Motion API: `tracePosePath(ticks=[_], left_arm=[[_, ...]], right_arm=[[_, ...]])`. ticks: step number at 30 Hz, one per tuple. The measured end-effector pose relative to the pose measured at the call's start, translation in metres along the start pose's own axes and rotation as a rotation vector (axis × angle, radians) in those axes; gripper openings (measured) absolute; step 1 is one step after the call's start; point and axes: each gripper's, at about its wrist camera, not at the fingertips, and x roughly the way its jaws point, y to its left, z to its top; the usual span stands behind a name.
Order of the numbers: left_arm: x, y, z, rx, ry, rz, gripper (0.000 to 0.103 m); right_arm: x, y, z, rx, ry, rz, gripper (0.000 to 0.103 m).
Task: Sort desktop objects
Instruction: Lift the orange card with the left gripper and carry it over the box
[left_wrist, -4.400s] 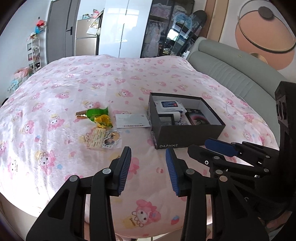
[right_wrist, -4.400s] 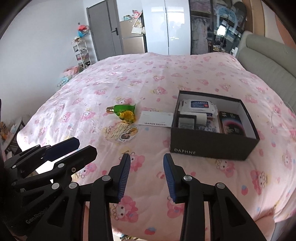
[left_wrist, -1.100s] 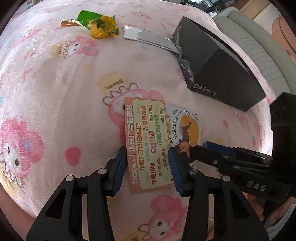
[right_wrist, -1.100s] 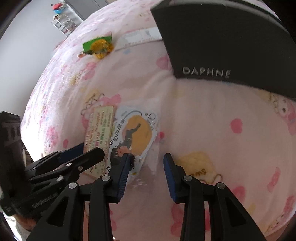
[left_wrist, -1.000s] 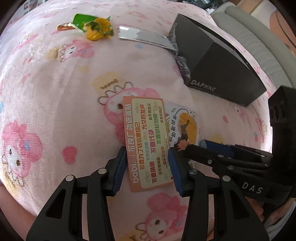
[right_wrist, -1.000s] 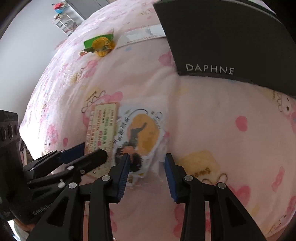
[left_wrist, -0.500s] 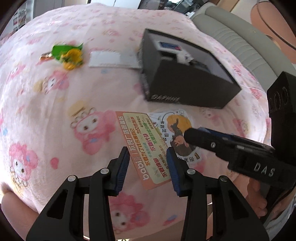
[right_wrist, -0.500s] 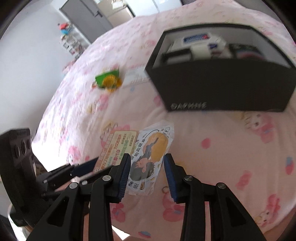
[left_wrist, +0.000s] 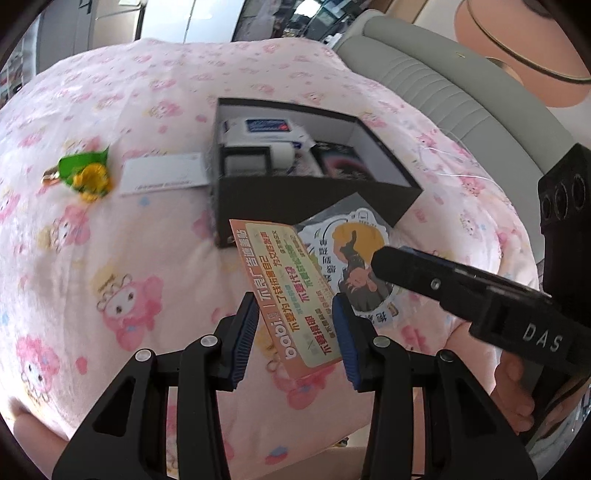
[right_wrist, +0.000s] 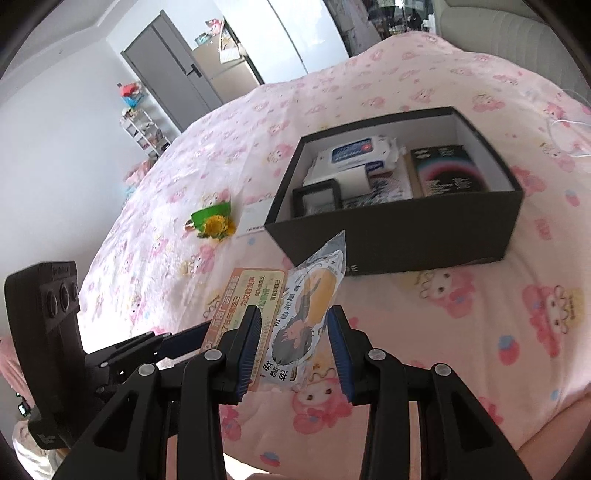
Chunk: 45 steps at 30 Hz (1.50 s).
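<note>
My left gripper (left_wrist: 295, 332) pinches the orange card (left_wrist: 288, 295); my right gripper (right_wrist: 293, 345) clamps the sticker pack (right_wrist: 303, 317). Both held above the bedspread (left_wrist: 110, 258). Black box (right_wrist: 406, 236) lies straight ahead, long axis crosswise, right gripper seemingly nearer

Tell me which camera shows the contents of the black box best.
The right wrist view: it looks down into the black box, showing the wipes pack and dark booklet. The left wrist view sees the box lower, its front wall hiding more.
</note>
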Motion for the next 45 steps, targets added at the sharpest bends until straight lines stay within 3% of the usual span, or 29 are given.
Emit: tracePosePath(ticks=[9,21,29,45], left_arm=[[0.006,-0.04,0.02,0.072,-0.03,-0.042,0.041],[0.015,-0.065,0.034,0.111,-0.039,-0.069,0.041],[0.023,-0.075,0.051,0.141,-0.053,-0.077,0.041],[0.081,-0.082,0.105,0.174,-0.026,-0.064,0.041]], right_arm=[[-0.027,-0.028,0.009,0.032,-0.047,-0.038,0.035],[-0.047,-0.048,0.017,0.05,-0.085,-0.054,0.035],[-0.049,-0.059,0.031,0.047,-0.106,-0.065,0.035],[-0.018,-0.099,0.083,0.061,-0.113,-0.084,0.035]])
